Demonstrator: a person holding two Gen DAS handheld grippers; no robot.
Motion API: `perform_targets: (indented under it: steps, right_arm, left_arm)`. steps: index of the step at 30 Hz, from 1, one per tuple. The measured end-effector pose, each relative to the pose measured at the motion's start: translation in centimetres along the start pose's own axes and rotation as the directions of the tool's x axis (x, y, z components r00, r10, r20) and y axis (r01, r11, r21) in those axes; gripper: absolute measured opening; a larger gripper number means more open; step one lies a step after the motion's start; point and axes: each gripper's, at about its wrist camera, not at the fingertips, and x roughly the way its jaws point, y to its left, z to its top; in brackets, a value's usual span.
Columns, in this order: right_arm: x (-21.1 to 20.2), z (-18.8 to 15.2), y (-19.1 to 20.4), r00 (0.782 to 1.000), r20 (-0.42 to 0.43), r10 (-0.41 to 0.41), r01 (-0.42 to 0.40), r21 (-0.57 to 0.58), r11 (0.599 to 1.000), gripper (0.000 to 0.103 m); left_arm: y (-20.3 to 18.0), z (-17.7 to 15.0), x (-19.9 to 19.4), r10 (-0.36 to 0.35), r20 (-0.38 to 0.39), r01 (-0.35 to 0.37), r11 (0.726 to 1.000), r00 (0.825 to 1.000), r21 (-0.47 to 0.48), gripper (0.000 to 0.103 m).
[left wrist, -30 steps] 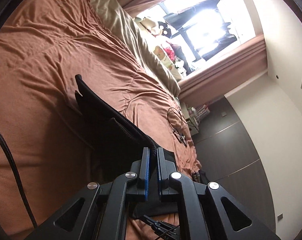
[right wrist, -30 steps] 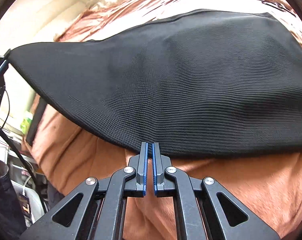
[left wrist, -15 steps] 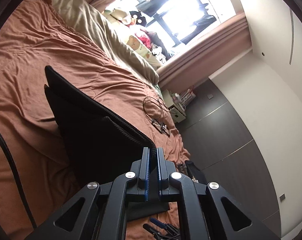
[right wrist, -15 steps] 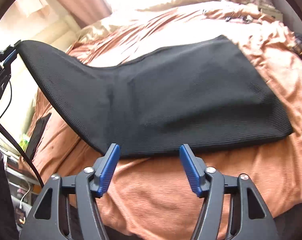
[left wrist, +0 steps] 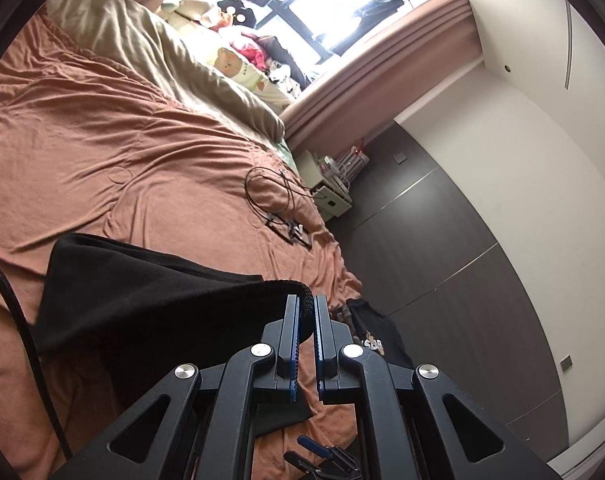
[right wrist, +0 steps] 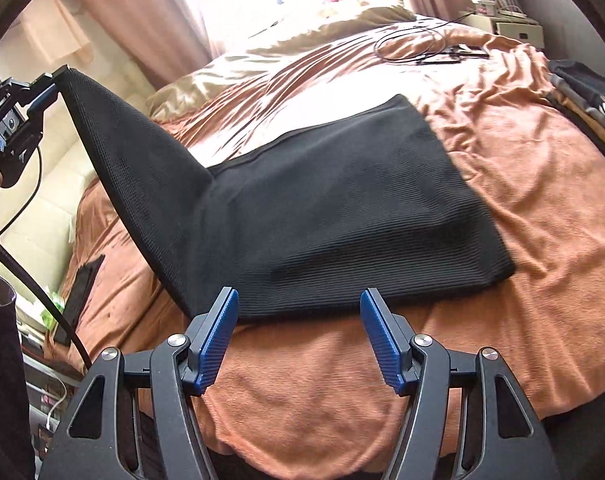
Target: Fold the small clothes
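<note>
Cloth corner sits pinched in our left claw [right wrist: 42, 90], raised off the bed [right wrist: 542, 200] at the left; the black garment [right wrist: 342, 216] otherwise lies flat mid-bed. Our right claw [right wrist: 298, 336], shut a second ago, now gapes empty just before the near hem, so that edge is laid.
</note>
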Motion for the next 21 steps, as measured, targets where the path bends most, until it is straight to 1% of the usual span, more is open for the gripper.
perform_targets:
  steps: [6,13,16,21]
  right_arm:
    - [-1.5,-0.7,-2.2,1.0,0.01,-0.003,0.002,0.035,0.999,0.061]
    - [-3.0,-1.2,-4.7,1.0,0.008,-0.015,0.015,0.076,0.997,0.061]
    - [-3.6,-1.4,-5.7,1.0,0.011,-0.021,0.019,0.096,0.995,0.061]
    - [-4.1,-1.8,-7.4,0.999,0.013,-0.029,0.027,0.139,0.99,0.061]
  left_arm:
    - [-2.1,-1.6,4.5,-0.004,-0.079,0.007,0.999,0.997,0.035,0.006]
    - [-3.7,-3.9,9.3,-0.002,-0.165,0.01,0.999,0.986,0.053,0.006]
    - [-4.2,-5.1,11.3,0.003,-0.206,0.01,0.998,0.979,0.063,0.006]
    - [-5.2,-7.4,14.4,0.004,-0.285,0.022,0.996,0.958,0.087,0.006]
